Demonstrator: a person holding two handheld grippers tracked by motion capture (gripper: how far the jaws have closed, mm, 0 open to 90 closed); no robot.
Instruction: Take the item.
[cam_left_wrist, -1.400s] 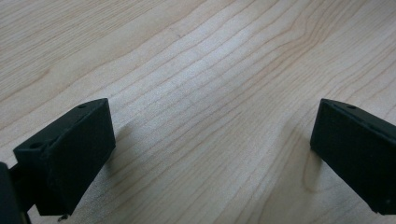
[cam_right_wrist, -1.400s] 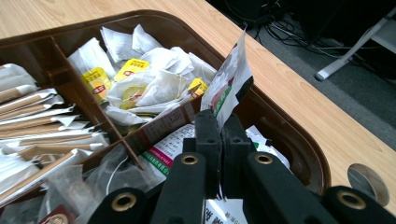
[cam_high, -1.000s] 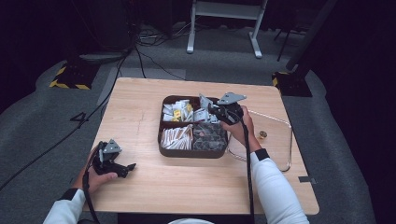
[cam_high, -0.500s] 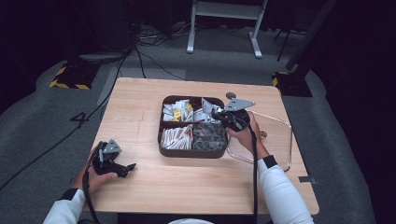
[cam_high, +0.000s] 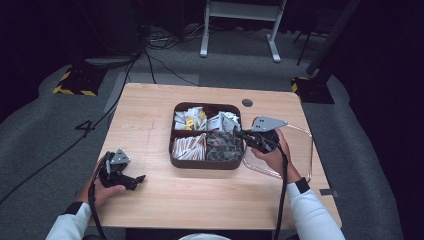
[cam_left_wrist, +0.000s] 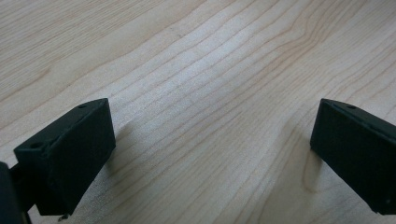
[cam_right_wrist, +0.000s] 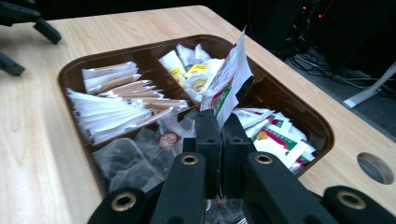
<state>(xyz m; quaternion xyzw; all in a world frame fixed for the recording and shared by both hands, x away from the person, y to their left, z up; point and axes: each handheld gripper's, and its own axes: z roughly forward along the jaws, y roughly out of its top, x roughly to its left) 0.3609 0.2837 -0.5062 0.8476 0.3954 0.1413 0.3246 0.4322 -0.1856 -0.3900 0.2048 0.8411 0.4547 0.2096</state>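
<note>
Pinching a small printed sachet (cam_right_wrist: 229, 81) between closed jaws, the right hand-held gripper (cam_right_wrist: 219, 135) is holding it upright above the brown four-compartment tray (cam_high: 206, 162), approx. over the tray's right-hand edge in the high view. Packet is looking light, thin & crinkly, prob. slippery film; grip is sitting on its lower edge, so it's flopping a bit at the top. Best hold, by judgement: a flat sealed edge, not the filled middle, w/ gentle pressure so contents aren't crushed. Tray compartments are carrying white paper sticks (cam_right_wrist: 116, 105), yellow-marked packets (cam_right_wrist: 196, 77), clear tea-bag pouches (cam_right_wrist: 135, 158) & more red-green sachets (cam_right_wrist: 275, 133). Left hand-held gripper (cam_high: 131, 180) is resting idle on the worktop (cam_high: 150, 110) near the front left corner, jaws standing wide w/ nothing between them. A clear tray (cam_high: 300, 150) is lying just right of the brown one, partly under the right hand. Worktop is pale wood grain w/ a round cable hole (cam_high: 247, 103); room around is dark, grey carpet, cables & a white frame stand (cam_high: 240, 25) behind.
</note>
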